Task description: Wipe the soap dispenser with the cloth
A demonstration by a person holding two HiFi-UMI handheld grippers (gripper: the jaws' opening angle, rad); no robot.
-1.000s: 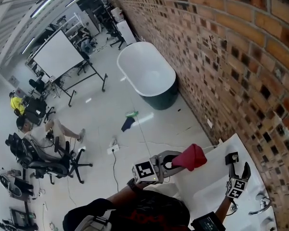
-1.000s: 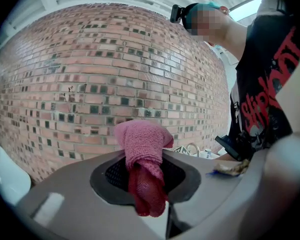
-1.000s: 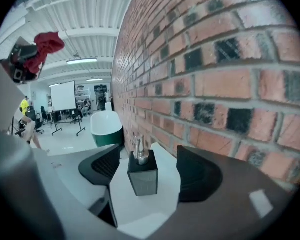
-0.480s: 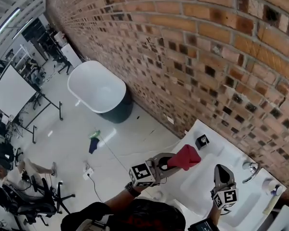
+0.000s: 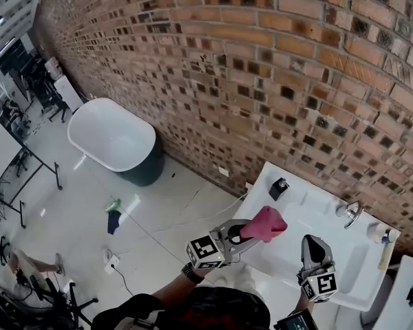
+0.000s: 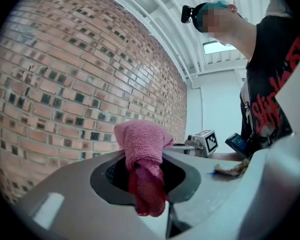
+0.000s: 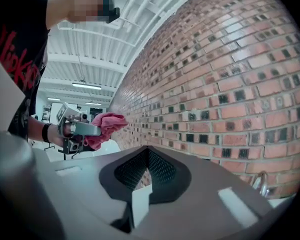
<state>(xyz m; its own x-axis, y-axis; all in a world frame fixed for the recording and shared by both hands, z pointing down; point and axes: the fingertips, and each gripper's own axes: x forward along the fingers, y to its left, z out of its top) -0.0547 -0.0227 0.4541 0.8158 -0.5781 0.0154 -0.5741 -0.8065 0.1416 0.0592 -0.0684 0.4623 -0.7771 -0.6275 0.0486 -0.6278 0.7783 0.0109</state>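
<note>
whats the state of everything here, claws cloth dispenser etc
left claw: shut on the cloth
right claw: shut, empty
cloth: bunched, clear of the dispenser
soap dispenser: upright on the basin corner, nothing touching it
bathtub: empty

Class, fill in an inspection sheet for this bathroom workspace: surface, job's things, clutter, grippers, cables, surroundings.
Surface: white sink counter with a faucet.
Job's things: pink cloth held above the sink; black soap dispenser at the counter's far left corner, untouched.
Clutter: bottle-like item right of the faucet, too small to name.
Grippers: left gripper shut on the cloth; right gripper shut, empty.
Cables: power strip with a cord on the floor.
Surroundings: brick wall, bathtub, blue-green item on the floor.
</note>
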